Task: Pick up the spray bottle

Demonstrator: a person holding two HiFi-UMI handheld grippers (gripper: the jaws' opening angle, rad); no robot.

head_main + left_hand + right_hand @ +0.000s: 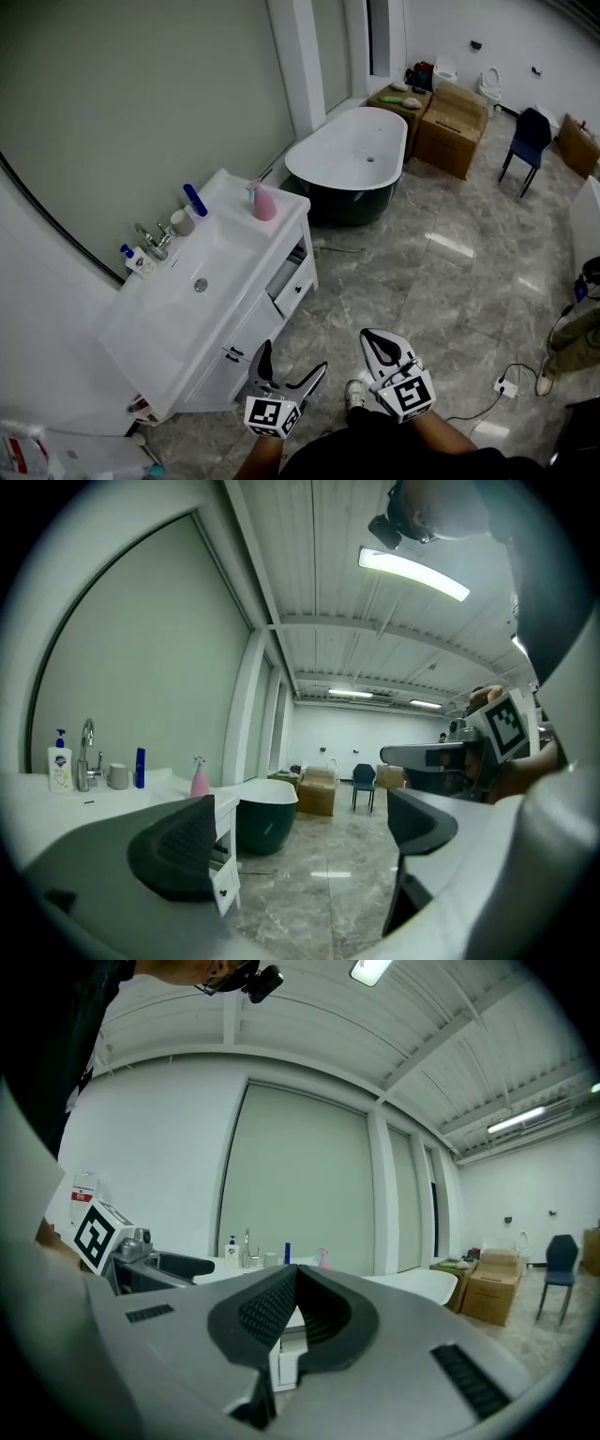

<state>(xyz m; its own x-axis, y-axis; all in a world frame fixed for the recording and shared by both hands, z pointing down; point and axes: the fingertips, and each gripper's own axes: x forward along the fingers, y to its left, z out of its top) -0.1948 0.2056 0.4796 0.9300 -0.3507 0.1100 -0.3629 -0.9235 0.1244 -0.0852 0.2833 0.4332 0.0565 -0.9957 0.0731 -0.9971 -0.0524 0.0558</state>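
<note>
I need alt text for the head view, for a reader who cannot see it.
A pink spray bottle stands on the far corner of a white sink cabinet, near a white bathtub. In the foreground, away from the cabinet, a person holds the left tongs open and the right tongs shut, both empty.

Floor (441,272): glossy grey stone-look tiles with light reflections on them. Sink counter (159,328) is smooth glossy white, ceramic-like. Tap (150,239) is shiny metal. Spray bottle (263,202) is smooth pink plastic, blue bottle (195,200) is glossy plastic. Bathtub (342,141) is glossy white inside with a smooth dark green shell outside. Boxes (457,129) are matt brown cardboard. Wall panel (141,94) is matt pale green. Left gripper (309,836) has a matt grey plastic body; its pads (183,841) are black, finely ribbed, rubbery-looking. Right gripper (291,1283) is the same matt grey, with ridged black pads (262,1309). Ceiling (328,574) is white ribbed panels.
</note>
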